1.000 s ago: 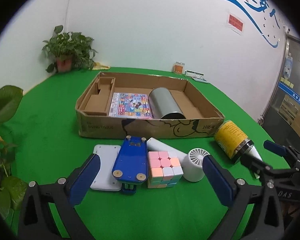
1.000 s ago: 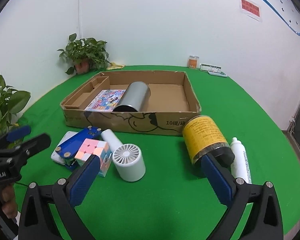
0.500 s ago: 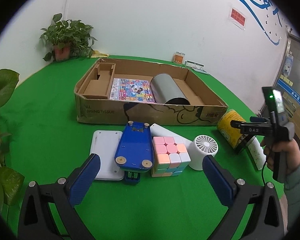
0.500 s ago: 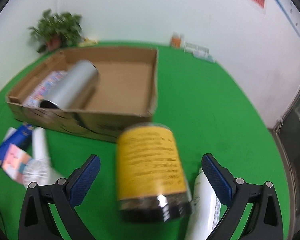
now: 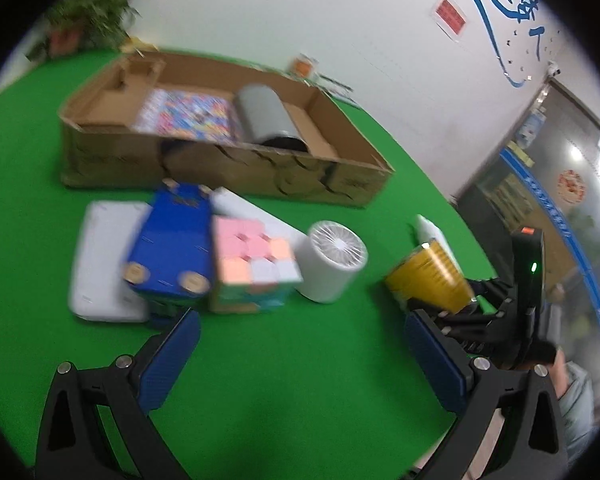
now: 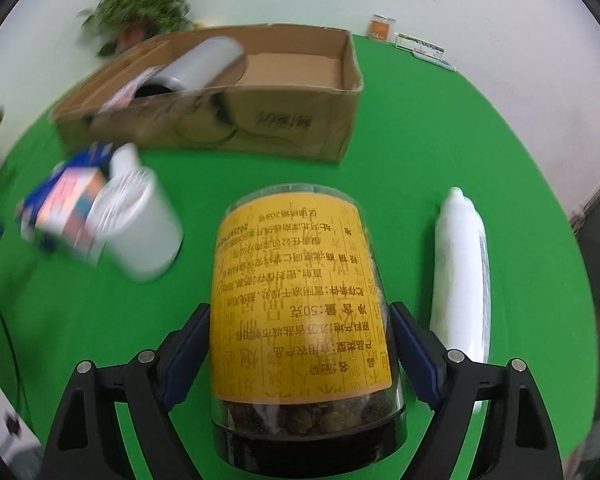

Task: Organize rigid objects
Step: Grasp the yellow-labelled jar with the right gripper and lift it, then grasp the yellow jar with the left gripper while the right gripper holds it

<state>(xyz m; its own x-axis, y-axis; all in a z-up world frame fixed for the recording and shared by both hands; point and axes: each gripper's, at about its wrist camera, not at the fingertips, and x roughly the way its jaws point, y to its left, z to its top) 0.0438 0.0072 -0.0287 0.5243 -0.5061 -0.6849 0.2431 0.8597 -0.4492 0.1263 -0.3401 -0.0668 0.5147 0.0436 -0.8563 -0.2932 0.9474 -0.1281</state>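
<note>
**A:** What do I have on the right side?

**B:** My right gripper [image 6: 300,354] sits astride the yellow-labelled jar [image 6: 300,300], which lies on its side on the green table [image 6: 400,152] with its dark lid towards the camera. The jaws have just been closing, with the jar between them. The blue pads [image 6: 186,354] lie against the jar's sides, so I read it as clamped on the jar.

**A:** And the left?

**B:** My left gripper [image 5: 300,356] hangs above bare green cloth, jaws wide apart, grasping nothing. Beyond its tips there is a cluster: a flat white slab [image 5: 100,264], a blue toy block [image 5: 172,248] partly on top of it, a pastel puzzle cube [image 5: 252,268] touching the block, and a small white fan [image 5: 332,264] just beside the cube.

**A:** Where is the box?

**B:** The cardboard box [image 5: 220,172] stands behind that cluster. Inside I see a colourful printed book [image 5: 188,114] lying flat and a grey cylinder [image 5: 268,116] on its side next to it; the box's right part shows bare cardboard.

**A:** Anything near the jar?

**B:** A white tube [image 6: 462,272] lies on the cloth just to its right, apart from it. In the left view the picture is blurred, but the jar shows at the right gripper's black frame.
</note>
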